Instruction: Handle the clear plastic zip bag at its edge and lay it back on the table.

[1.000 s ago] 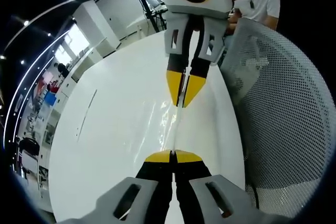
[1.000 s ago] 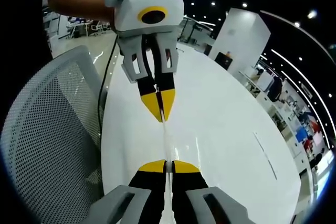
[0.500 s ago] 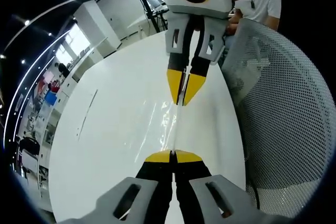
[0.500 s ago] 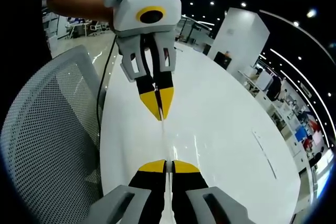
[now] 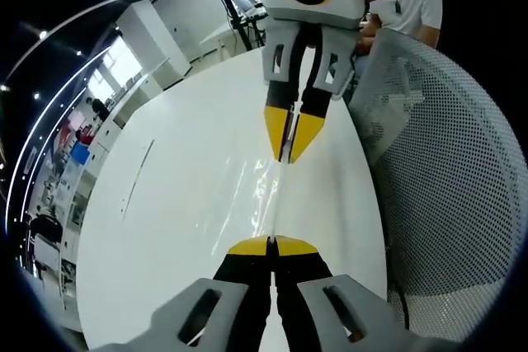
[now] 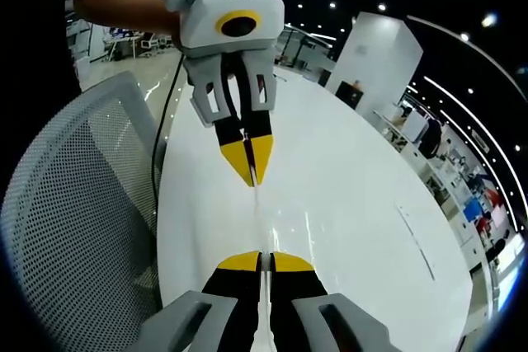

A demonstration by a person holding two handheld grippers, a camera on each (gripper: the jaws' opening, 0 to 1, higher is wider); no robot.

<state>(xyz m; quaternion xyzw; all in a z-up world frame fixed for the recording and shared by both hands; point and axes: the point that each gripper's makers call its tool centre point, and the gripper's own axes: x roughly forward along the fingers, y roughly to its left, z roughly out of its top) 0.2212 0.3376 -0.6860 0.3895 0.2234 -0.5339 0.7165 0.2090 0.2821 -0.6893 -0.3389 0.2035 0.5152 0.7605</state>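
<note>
Both grippers are pinched tight on the clear plastic zip bag (image 5: 276, 199), one at each end of its edge. In the left gripper view, the left gripper (image 5: 271, 242) has its yellow-tipped jaws pressed together on the near end, while the right gripper (image 5: 286, 158) reaches in from above and clamps the far end. The bag is stretched thin between them, held just above the glossy white counter (image 5: 181, 204). In the right gripper view, the right gripper (image 6: 262, 257) faces the left gripper (image 6: 251, 181). Small lettering on that gripper's white housing is too blurred to read. A grey mesh chair (image 5: 445, 179) stands beside the counter.
</note>
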